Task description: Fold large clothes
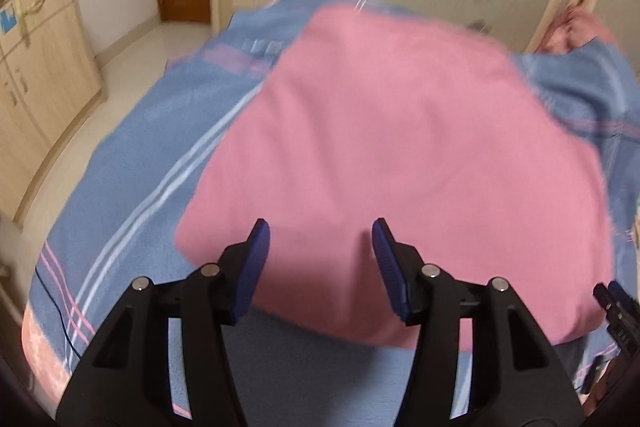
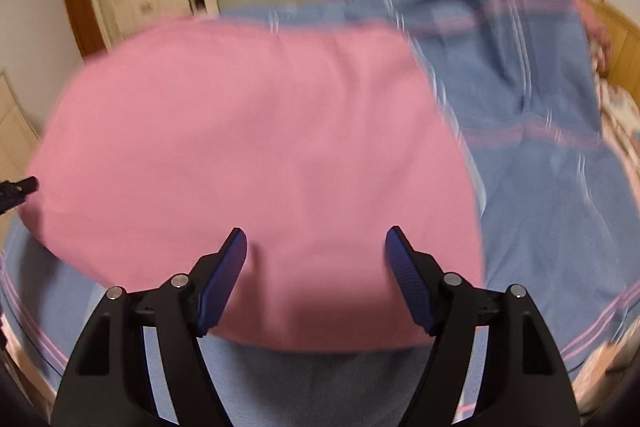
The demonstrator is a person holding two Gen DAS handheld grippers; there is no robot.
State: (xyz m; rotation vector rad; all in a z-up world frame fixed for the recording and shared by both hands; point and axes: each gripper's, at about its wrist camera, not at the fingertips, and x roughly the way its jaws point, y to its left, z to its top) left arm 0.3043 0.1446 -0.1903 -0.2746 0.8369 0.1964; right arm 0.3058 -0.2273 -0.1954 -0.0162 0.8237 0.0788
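Lying folded into a compact pink block, the pink garment is seen resting on the blue striped blanket that covers the bed. Both tongs are held released above its near edge: the left tongs and the right tongs stand with jaws apart and nothing gripped between the pads. Because of motion blur, the garment's type cannot be made out. A fold appears to have been finished; if another is wanted, the near edge would have to be grasped at both corners and carried across evenly.
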